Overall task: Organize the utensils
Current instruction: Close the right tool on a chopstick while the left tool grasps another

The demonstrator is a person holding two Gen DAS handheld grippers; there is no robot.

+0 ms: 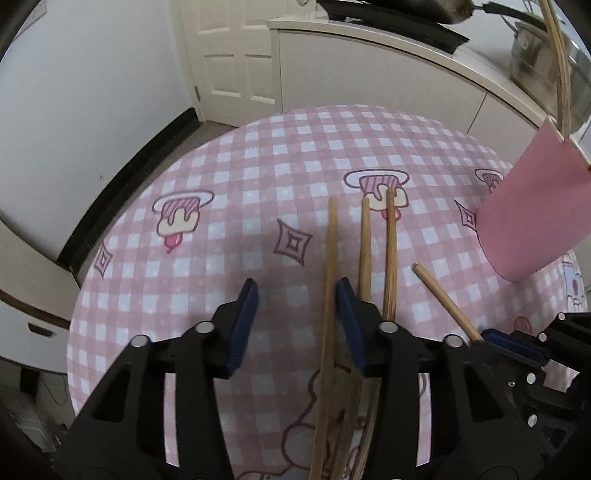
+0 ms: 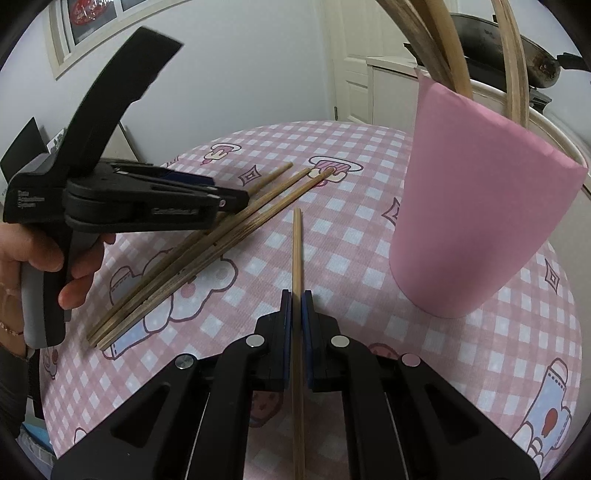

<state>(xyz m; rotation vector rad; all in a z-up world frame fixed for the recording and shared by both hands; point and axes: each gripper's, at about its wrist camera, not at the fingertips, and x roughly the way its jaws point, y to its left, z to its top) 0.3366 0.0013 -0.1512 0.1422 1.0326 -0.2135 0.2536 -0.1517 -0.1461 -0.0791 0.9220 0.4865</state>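
Note:
Three wooden chopsticks [image 2: 207, 243] lie side by side on the pink checked tablecloth [image 2: 351, 229]. My left gripper [image 1: 297, 295] hangs over them, open. The leftmost chopstick [image 1: 330, 258] runs between its blue pads, close to the right pad and clear of the left one. The other two chopsticks [image 1: 377, 251] lie just outside the right finger. My right gripper [image 2: 296, 299] is shut on a single chopstick [image 2: 296, 251] that points away from me, towards the table's middle. A pink cup [image 2: 480, 203] stands to the right, with several chopsticks [image 2: 443, 44] leaning in it.
A person's hand [image 2: 55, 266] holds the left gripper [image 2: 147, 199]. Behind the round table stands a white counter [image 1: 388, 74] with a dark pan [image 1: 406, 18] and a steel pot [image 1: 535, 48]. A white door [image 1: 229, 55] is at the back. The table's edge [image 1: 147, 177] curves along the left.

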